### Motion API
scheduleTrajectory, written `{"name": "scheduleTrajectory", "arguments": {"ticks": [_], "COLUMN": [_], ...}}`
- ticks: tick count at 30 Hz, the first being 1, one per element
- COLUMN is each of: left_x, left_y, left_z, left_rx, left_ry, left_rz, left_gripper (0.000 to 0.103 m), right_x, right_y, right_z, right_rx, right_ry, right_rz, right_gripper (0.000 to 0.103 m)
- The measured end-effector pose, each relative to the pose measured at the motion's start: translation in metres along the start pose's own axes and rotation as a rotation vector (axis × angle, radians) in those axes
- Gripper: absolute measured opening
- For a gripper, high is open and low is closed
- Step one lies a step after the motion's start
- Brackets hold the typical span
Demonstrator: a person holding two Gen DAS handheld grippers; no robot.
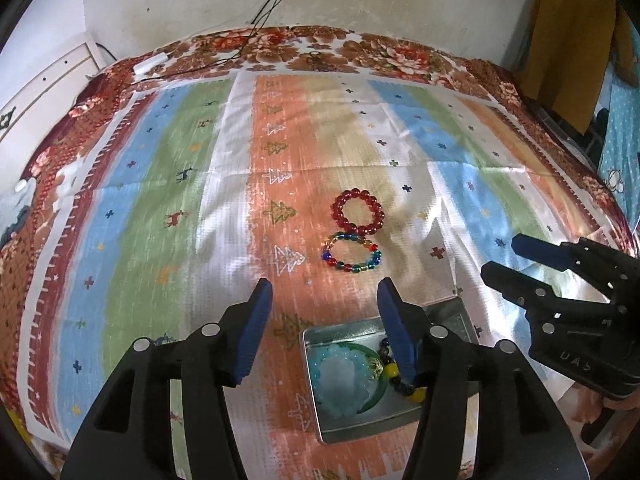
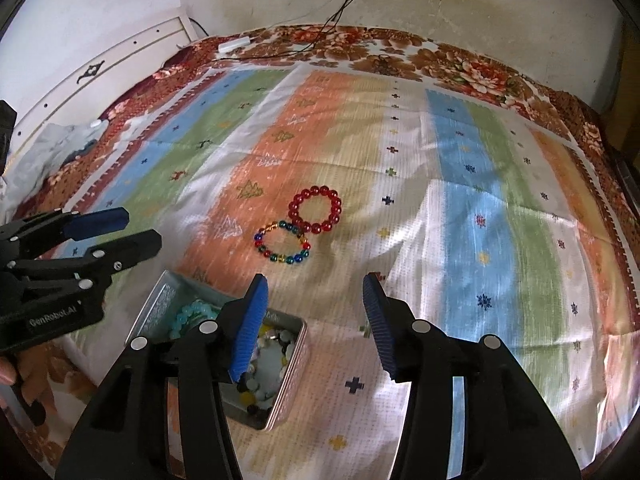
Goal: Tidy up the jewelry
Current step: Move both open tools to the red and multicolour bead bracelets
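Observation:
A red bead bracelet (image 1: pixel 357 212) (image 2: pixel 315 209) and a multicolour bead bracelet (image 1: pixel 351 253) (image 2: pixel 282 242) lie touching on the striped cloth. A metal tin (image 1: pixel 320 412) (image 2: pixel 158 304) holds a pale blue bracelet (image 1: pixel 338 380) (image 2: pixel 192 312), a green bangle and other beads. My left gripper (image 1: pixel 325 292) (image 2: pixel 132 232) is open and empty, above the tin's far edge. My right gripper (image 2: pixel 313 286) (image 1: pixel 500 256) is open and empty, right of the tin, short of the two bracelets.
The striped cloth (image 1: pixel 160 200) lies over a floral bedspread (image 1: pixel 360 52). A white power strip (image 1: pixel 150 63) with black cables sits at the far edge by the wall. A yellow garment (image 1: pixel 568 40) hangs at the far right.

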State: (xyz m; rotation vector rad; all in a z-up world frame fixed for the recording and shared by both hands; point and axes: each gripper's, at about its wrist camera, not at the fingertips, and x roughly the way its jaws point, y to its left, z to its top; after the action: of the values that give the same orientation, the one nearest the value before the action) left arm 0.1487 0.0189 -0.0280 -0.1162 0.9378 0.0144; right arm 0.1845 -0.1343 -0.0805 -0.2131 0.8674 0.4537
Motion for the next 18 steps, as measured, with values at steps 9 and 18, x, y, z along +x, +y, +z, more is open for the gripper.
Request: {"name": "scheduleTrajectory", "arguments": {"ticks": [9,18], "left_x": [0.018,0.035], "left_y": [0.003,0.009], "left_z": [0.013,0.025], "left_rx": [0.024,0.028], "left_ry": [0.021,0.041], "left_rz": [0.020,0.011], "left_gripper": [0.055,0.060], "right_x": [0.015,0.025], "right_y": [-0.011,-0.018], "right_z": [0.010,0.022], "right_rx": [0.033,0.066], "right_ry": [-0.010,-0.045], "right_rz": [-0.002,0.001], "right_gripper": [0.054,0.057]}}
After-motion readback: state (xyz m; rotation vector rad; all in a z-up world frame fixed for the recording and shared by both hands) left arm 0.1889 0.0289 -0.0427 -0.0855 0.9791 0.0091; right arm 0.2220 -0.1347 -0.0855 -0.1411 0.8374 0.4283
